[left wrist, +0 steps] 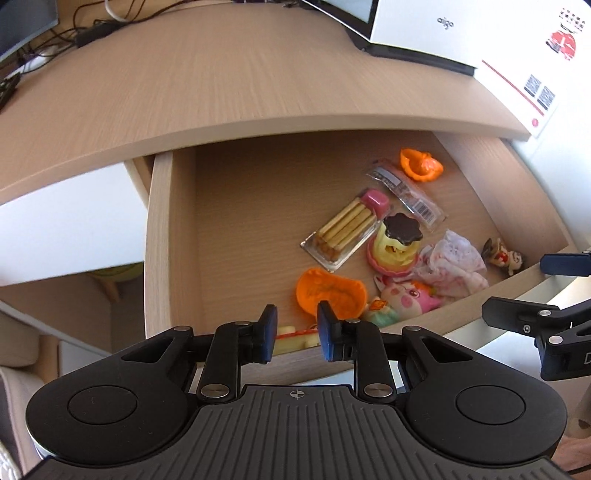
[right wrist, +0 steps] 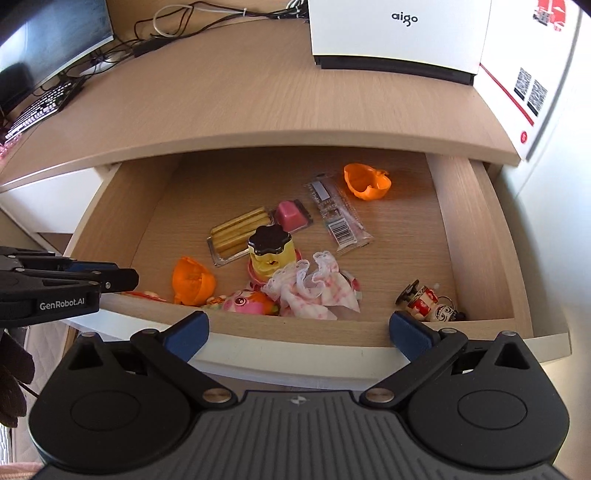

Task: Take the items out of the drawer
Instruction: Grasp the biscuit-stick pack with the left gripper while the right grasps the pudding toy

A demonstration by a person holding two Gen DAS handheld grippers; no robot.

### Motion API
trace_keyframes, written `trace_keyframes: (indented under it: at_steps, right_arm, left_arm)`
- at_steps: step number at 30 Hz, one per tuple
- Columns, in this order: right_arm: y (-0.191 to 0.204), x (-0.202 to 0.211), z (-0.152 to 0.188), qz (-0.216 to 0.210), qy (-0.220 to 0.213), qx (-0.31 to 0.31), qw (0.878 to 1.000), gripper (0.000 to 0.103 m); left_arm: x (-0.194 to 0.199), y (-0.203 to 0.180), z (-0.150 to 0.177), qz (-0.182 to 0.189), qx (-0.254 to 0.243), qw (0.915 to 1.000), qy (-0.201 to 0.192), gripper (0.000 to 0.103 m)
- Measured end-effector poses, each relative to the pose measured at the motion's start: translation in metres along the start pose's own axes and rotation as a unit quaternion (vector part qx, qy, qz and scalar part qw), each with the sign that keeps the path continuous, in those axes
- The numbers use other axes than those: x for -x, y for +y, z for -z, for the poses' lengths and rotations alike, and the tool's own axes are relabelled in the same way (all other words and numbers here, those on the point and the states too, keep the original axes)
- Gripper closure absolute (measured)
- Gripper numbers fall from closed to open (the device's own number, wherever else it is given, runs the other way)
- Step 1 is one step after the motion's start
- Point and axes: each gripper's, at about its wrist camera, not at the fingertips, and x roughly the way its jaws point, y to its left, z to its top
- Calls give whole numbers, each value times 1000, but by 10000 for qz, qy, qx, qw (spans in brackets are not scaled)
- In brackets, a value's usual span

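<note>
Two grippers over the open drawer: left gripper at its left front edge, narrow gap, empty; right gripper at the front rim, spread wide, empty. Inside, left to right: orange shell, biscuit-stick pack, pink plush, lace cloth, small figurine.

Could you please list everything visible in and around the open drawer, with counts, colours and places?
drawer: one, light wood, pulled open under the desk
orange shells: two, one back right, one front left
biscuit-stick pack: one, tan sticks with pink dip, middle
barcode wrapper: one, clear, right of the pack
yellow toy: one, dark scalloped lid, centre
lace cloth: one, white and pink, front
pink plush: one, front edge
small figurine: one, red and white, front right
white box: one, on the desk
left gripper: black, blue pads, narrow gap
right gripper: black, wide open
</note>
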Motion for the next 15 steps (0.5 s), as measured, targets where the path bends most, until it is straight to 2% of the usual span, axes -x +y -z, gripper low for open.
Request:
trace_keyframes:
  at_steps: [8,9,15]
  right_arm:
    - [5,11,15,54,196,-133,9997,0]
    - [5,12,15,-7,199,-316,9993,0]
    - [7,15,18,-64,229,-182,9996,0]
  left_arm:
    - [6,-5,17,141,152,9998,26,79]
    - [6,-6,18,144,157,9998,23,79]
    - [11,-8,23,170,149,9997,49,79]
